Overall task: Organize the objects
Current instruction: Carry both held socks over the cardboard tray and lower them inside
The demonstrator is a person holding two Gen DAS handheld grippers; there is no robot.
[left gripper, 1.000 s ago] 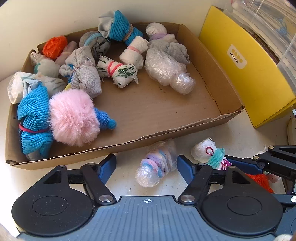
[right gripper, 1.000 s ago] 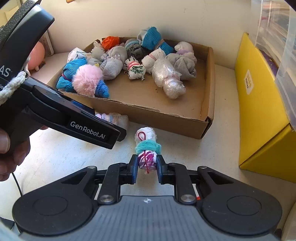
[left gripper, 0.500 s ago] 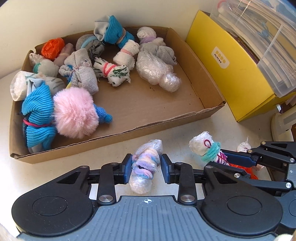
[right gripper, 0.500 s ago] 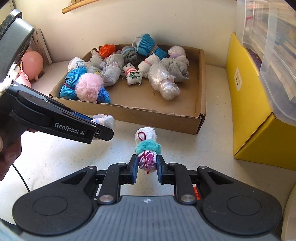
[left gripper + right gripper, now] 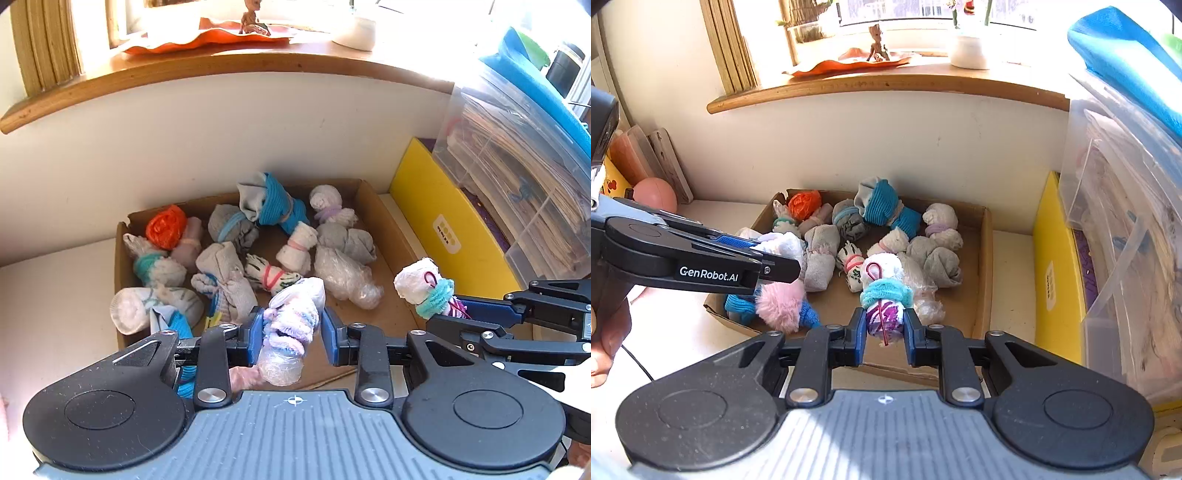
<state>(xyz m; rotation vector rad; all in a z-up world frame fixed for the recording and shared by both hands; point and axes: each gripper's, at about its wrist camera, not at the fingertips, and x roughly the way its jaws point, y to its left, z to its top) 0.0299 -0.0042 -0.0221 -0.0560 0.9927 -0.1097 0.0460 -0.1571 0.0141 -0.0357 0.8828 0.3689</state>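
Left gripper (image 5: pixel 292 336): you have it clenched on the plastic-wrapped bundle with the pastel scrunchie (image 5: pixel 291 326), its blue pads (image 5: pixel 255 338) pressing both sides.
Left bundle, place: you hold it lifted above the near wall of the cardboard box (image 5: pixel 397 317), top end tilted toward the box.
Right gripper (image 5: pixel 885 329): you have it grasping the white bundle with the teal scrunchie and purple print (image 5: pixel 884 299), squeezed at its lower half.
Right bundle, place: upright between your fingers, raised in front of the box's near right part; a red wire loop hangs down its front.
Box contents: rolled socks and wrapped bundles crowd the back and left, among them an orange bundle (image 5: pixel 166 227), a grey and blue sock roll (image 5: pixel 271 203), a clear plastic bundle (image 5: pixel 347 278) and a pink fluffy pom-pom (image 5: pixel 781 304).
Box floor: brown cardboard shows bare at the near right.
Beside the box: a yellow box (image 5: pixel 448 232) stands to its right, with clear plastic bins (image 5: pixel 524 177) stacked above it.
Behind: a white wall under a wooden windowsill (image 5: pixel 886 86).
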